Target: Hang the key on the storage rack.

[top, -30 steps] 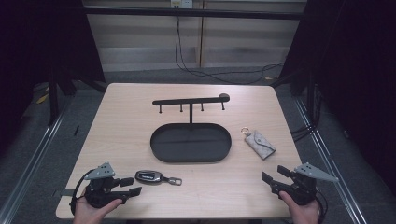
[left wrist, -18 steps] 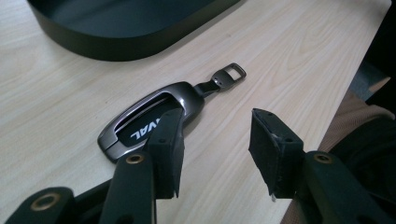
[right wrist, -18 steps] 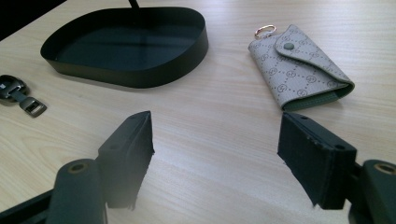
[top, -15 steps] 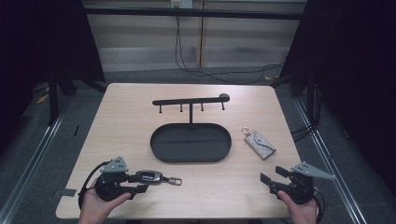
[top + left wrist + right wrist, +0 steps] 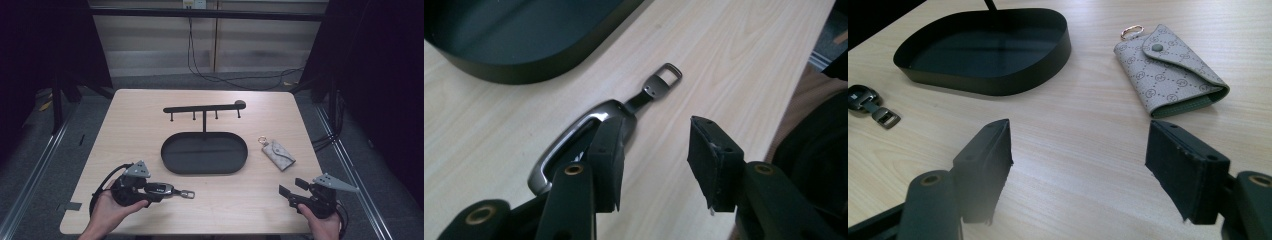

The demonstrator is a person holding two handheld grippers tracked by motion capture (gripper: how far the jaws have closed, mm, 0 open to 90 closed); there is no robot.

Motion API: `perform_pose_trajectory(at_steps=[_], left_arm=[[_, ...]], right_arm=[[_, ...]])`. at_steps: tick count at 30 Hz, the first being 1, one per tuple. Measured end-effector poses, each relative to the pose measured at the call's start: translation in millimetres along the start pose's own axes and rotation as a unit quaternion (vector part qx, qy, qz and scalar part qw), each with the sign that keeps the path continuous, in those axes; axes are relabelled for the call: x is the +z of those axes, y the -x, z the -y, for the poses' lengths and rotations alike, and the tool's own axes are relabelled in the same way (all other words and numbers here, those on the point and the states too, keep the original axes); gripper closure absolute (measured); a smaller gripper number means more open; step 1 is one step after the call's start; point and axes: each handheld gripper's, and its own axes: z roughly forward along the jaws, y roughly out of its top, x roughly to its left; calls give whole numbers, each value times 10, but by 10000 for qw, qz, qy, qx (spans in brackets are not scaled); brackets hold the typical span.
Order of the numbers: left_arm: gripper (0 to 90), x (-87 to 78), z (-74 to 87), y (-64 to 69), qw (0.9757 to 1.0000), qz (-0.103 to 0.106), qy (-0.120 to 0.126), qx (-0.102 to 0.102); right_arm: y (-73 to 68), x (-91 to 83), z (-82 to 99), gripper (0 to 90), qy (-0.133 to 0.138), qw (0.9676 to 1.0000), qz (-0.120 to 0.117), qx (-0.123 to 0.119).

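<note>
A dark key fob [image 5: 161, 189] with a short strap and metal buckle [image 5: 187, 193] lies flat near the table's front left. My left gripper [image 5: 152, 192] has come up to it from the left. In the left gripper view the fob [image 5: 574, 137] runs under and behind the left jaw. The left gripper [image 5: 656, 131] has just been closing, with bare wood in the gap between its jaws, so it stands open. My right gripper [image 5: 293, 187] is open above bare table at the front right. A grey patterned key pouch [image 5: 1168, 67] lies beyond the right gripper [image 5: 1080, 132].
A black oval tray [image 5: 204, 171] sits mid-table, with a black hook rack [image 5: 204, 107] standing behind it. The pouch [image 5: 276, 152] lies to the right of the tray. The table's front edge runs just below both hands.
My left hand has moved right and slightly up until its jaws reach the key fob, and the jaws have narrowed. The right hand has stayed where it was.
</note>
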Motion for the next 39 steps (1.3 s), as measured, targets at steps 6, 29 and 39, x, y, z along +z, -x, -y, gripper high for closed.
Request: perform_pose_trajectory(at_steps=[6,29,39], left_arm=[[580,51,-113,-63,9998,14,-179,90],[630,183,-685,87,9882,158,-1120,1034],[630,427,-782,112,9783,252,-1625,1263]], right_arm=[[-4,12,0,264,-35,10000,11,-29],[-3,29,-1,262,-95,9999,27,-33],[-2,32,0,263,-124,9999,10,-28]])
